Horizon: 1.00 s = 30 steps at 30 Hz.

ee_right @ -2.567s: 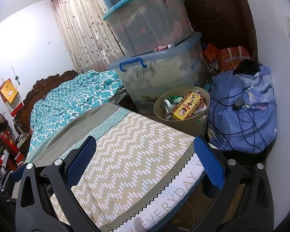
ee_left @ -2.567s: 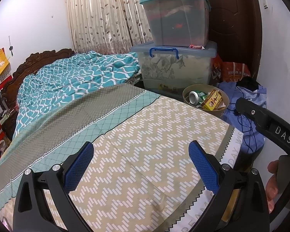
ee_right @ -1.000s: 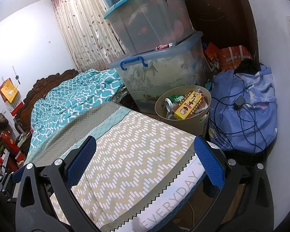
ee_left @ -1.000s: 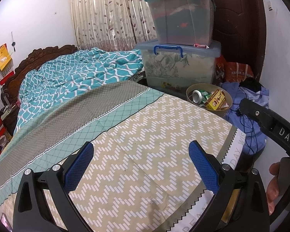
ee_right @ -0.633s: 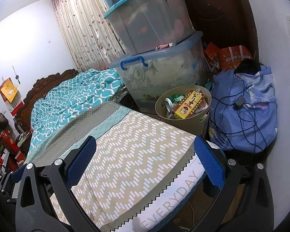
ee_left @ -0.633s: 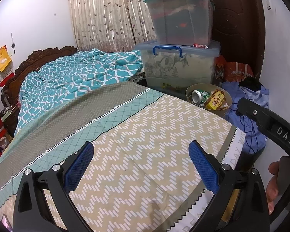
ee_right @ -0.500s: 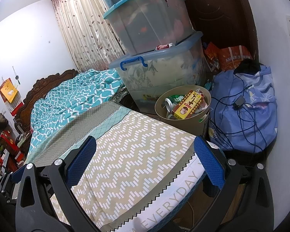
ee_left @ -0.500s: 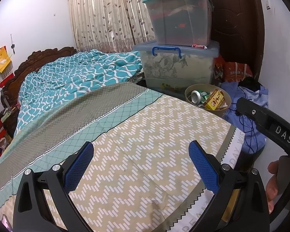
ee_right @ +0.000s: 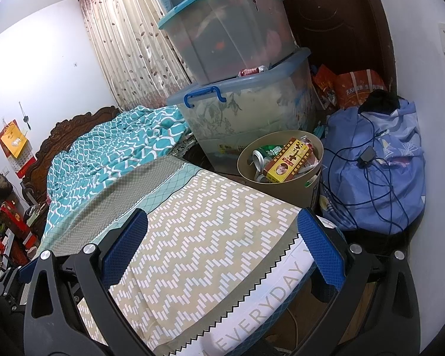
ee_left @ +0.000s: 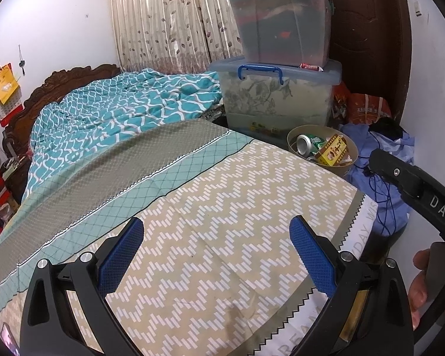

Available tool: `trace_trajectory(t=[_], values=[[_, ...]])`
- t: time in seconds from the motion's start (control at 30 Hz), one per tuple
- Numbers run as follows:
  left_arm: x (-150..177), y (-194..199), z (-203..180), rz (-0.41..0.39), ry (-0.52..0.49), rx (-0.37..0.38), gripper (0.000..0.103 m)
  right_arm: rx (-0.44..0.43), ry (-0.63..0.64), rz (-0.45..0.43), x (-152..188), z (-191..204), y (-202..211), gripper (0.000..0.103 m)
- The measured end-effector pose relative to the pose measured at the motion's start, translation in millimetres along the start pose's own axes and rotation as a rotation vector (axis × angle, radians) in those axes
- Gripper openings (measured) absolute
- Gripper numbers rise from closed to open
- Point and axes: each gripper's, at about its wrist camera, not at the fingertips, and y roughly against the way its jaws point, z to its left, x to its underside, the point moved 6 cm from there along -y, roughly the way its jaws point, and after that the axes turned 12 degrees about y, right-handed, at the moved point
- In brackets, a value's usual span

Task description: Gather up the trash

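Blue-padded left gripper [ee_left: 216, 252] spread wide, grasping nothing, hovering over the tan zigzag-patterned bedsheet [ee_left: 237, 207]. Blue-padded right gripper [ee_right: 222, 243] likewise released and empty, above the foot of the same sheet [ee_right: 207, 231]. Round tan waste bin [ee_right: 296, 190] standing on the floor just past the bed's corner, already holding a yellow-and-red carton [ee_right: 287, 160] and crushed drink cans [ee_right: 259, 158]. Small red can [ee_right: 250, 71] lying on the lid of the lower clear storage tub with blue handles [ee_right: 252, 109], probably the remaining piece. No loose trash visible on the sheet. Risk ahead, as a judgement: reaching for that can past the stacked tubs could nudge the upper teal-lidded tub [ee_right: 231, 29], or knock the can off the lid's edge. Tangled blue cable on the blue fabric bundle [ee_right: 376, 163] beside the bin could snag a finger.
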Motion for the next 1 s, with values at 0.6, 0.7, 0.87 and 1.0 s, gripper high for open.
trace_trajectory(t=[0.6,0.7,0.87,1.0], values=[[1.6,-1.0,0.6,0.009,0.002,0.007,0.095,0.000,0.000,0.000,2.7,0.1,0.9,0.100],[1.8,-0.8,0.7,0.010,0.004,0.007,0.095,-0.001,0.000,0.000,2.5,0.0,0.7,0.100],[2.6,-1.4,0.1,0.013,0.007,0.011,0.095,0.000,0.000,0.000,2.2,-0.2,0.9,0.100],[3.8,-2.3,0.0,0.016,0.007,0.013,0.095,0.000,0.000,0.001,1.8,-0.3,0.9,0.100]])
